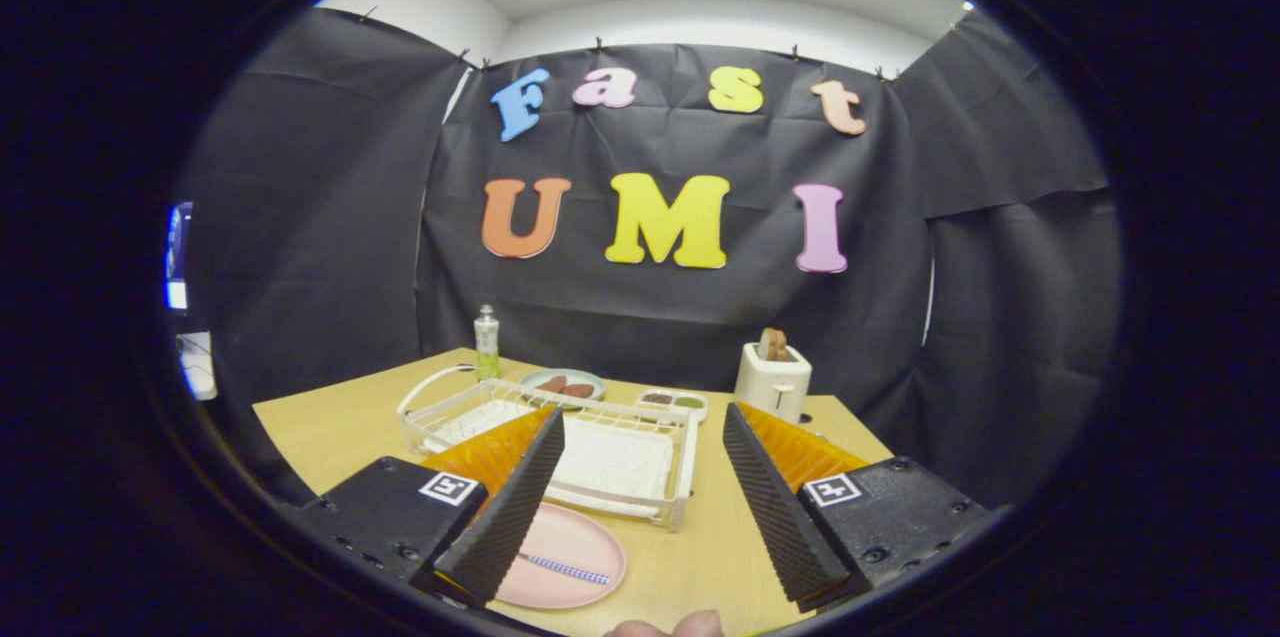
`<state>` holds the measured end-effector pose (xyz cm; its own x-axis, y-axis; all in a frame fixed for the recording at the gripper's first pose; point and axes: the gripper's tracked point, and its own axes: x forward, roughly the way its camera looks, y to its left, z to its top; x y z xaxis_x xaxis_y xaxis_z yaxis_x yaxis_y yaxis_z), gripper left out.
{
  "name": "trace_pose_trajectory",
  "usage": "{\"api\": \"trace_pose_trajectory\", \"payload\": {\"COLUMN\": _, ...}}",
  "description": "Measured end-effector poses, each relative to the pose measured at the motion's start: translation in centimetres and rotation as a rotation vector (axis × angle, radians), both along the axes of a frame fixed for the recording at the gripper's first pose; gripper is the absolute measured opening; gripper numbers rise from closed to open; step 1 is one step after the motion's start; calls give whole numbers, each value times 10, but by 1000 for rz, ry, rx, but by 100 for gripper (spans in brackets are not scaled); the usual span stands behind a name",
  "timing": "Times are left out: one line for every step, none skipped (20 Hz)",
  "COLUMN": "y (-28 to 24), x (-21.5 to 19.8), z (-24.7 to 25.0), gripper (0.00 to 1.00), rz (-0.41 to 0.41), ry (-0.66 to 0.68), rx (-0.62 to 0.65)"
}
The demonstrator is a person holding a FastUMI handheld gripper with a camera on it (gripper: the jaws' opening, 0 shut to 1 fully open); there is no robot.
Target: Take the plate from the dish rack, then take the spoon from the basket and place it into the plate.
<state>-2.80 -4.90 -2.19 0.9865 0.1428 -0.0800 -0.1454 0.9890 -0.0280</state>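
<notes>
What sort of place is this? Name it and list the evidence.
Most likely a staged recording booth set up as a kitchen counter: black cloth walls surround a wooden table with a dish rack, a toaster and a pink plate. The open gripper holds nothing.

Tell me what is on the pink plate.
A spoon lies on the pink plate. The left finger of the open gripper covers the plate's near-left part, so anything there is hidden.
</notes>
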Motion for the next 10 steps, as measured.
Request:
{"api": "trace_pose_trajectory", "payload": {"y": -4, "x": -5, "z": -4, "gripper": 100, "rz": -19, "ry": -7, "rx": 5}}
{"api": "trace_pose_trajectory", "payload": {"y": -7, "x": -10, "z": -7, "gripper": 100, "rz": -34, "ry": -12, "rx": 12}}
{"api": "trace_pose_trajectory", "payload": {"y": -10, "x": -15, "z": -9, "gripper": 100, "rz": -50, "ry": -20, "rx": 23}}
{"api": "trace_pose_trajectory", "payload": {"y": -11, "x": -21, "z": -9, "gripper": 100, "rz": -63, "ry": -30, "rx": 40}}
{"api": "trace_pose_trajectory", "payload": {"y": -9, "x": -25, "z": -13, "gripper": 100, "rz": -66, "ry": -31, "rx": 57}}
{"api": "trace_pose_trajectory", "payload": {"y": -6, "x": -30, "z": -16, "gripper": 100, "rz": -64, "ry": -29, "rx": 69}}
{"api": "trace_pose_trajectory", "payload": {"y": -5, "x": -33, "z": -18, "gripper": 100, "rz": -67, "ry": -32, "rx": 83}}
{"api": "trace_pose_trajectory", "payload": {"y": -5, "x": -36, "z": -19, "gripper": 100, "rz": -73, "ry": -36, "rx": 91}}
{"api": "trace_pose_trajectory", "payload": {"y": -4, "x": -39, "z": -21, "gripper": 100, "rz": -75, "ry": -41, "rx": 99}}
{"api": "trace_pose_trajectory", "payload": {"y": -4, "x": -41, "z": -22, "gripper": 100, "rz": -79, "ry": -42, "rx": 104}}
